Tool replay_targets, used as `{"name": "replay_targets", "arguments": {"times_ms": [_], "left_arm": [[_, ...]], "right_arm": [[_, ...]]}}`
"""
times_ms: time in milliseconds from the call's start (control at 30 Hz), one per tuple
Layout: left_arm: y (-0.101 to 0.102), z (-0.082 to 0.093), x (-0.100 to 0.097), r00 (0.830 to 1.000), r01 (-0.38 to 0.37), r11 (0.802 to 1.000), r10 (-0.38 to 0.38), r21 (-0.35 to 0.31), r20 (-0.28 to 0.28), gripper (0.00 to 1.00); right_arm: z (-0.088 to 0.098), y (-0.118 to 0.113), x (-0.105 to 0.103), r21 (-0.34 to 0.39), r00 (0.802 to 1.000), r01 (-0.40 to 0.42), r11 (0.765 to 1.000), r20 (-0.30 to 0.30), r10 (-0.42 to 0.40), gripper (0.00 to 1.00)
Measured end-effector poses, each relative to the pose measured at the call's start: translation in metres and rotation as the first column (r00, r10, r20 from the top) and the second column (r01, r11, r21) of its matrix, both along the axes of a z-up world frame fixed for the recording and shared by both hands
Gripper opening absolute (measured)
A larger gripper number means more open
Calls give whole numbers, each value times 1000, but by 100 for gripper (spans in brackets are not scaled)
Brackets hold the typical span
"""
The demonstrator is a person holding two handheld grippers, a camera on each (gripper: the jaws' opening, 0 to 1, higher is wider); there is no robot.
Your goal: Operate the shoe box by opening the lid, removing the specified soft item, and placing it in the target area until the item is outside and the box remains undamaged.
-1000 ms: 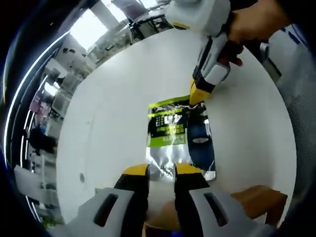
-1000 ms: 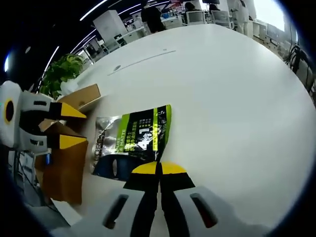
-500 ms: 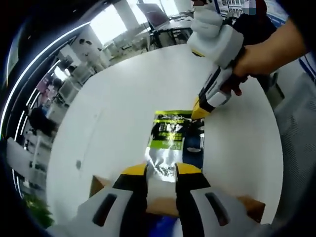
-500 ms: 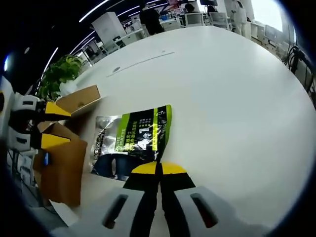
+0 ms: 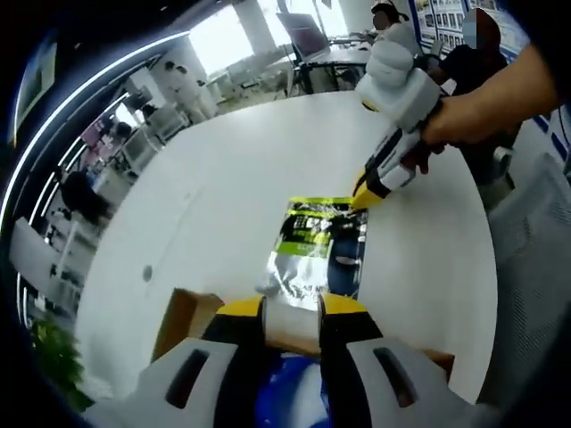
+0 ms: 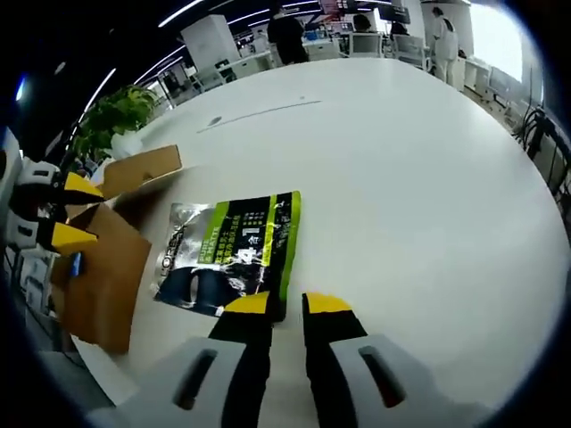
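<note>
A silver, green and black soft bag (image 5: 314, 246) (image 6: 228, 255) lies flat on the white table (image 5: 223, 169) (image 6: 410, 169), outside the box. The open cardboard shoe box (image 5: 186, 323) (image 6: 105, 272) stands beside it with a flap (image 6: 143, 169) raised and blue (image 5: 287, 403) showing inside. My left gripper (image 5: 292, 308) (image 6: 76, 212) is open over the box's rim, nothing between its jaws. My right gripper (image 6: 287, 305) (image 5: 368, 190) is open at the bag's edge, its jaws apart just short of the bag.
A person's hand (image 5: 464, 105) holds the right gripper. A potted plant (image 6: 116, 111) stands past the box. Desks, screens and people stand beyond the table's far edge. The table is wide and bare to the right of the bag (image 6: 428, 232).
The right gripper's jaws, shut at the bag's edge before, have opened and the bag lies free. The left gripper's camera has drawn back over the box, so more of the box shows.
</note>
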State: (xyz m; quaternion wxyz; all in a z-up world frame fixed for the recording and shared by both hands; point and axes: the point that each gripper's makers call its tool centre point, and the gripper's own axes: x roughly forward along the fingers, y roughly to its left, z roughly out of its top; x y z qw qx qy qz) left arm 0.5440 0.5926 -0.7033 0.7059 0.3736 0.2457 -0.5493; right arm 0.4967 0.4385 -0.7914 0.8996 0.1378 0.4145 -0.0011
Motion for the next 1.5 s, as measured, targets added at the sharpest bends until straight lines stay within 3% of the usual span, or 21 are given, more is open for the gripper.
{"name": "replay_targets", "arguments": {"times_ms": [533,700,1000,1500], "left_arm": [[38,13,-8,984,-165,982,157,-89,-90,26],[59,19,-9,962,-250,960,232,-129,-141,28],[99,22,-11,940,-325,936,303,-137,-157,31],[157,26,-15,881,-466,867,435,-175,-187,35]], "right_arm": [[38,15,-15,-6,992,-107,994,69,107,25],[51,25,-20,-5,987,-135,991,92,135,29],[77,47,-28,-2,973,-188,982,138,187,34],[108,94,-34,23,948,-271,962,178,263,38]]}}
